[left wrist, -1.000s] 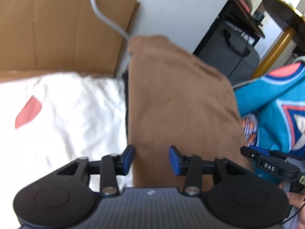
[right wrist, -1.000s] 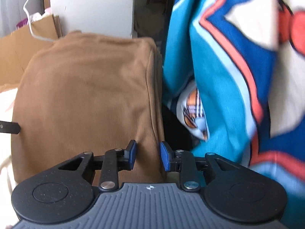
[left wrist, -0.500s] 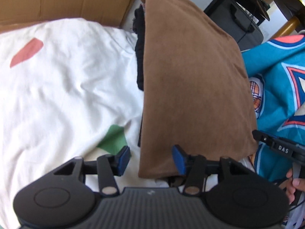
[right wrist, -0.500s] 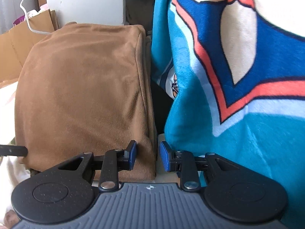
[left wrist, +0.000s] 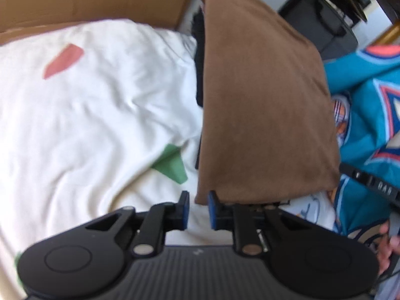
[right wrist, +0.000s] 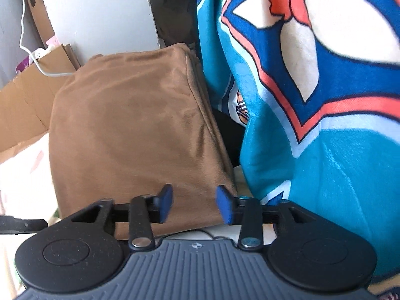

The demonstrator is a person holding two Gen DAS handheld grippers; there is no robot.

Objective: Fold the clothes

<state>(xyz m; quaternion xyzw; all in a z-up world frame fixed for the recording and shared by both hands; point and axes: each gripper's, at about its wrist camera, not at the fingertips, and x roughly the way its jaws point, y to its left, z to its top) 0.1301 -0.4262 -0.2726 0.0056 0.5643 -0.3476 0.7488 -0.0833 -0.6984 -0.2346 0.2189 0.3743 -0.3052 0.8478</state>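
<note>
Since the earlier frames the left claw (left wrist: 197,208) has slid off the near left corner of the folded brown garment (left wrist: 262,105) and its jaws have just been closing, now narrow with nothing between them. That garment lies on the white bedsheet (left wrist: 87,115), beside the teal printed blanket (right wrist: 325,125). To the right, the right claw (right wrist: 195,203) has just been opening; it stands spread over the near edge, gripping nothing. Soft, light and limp, the cloth likely wants pinching at its near corners
</note>
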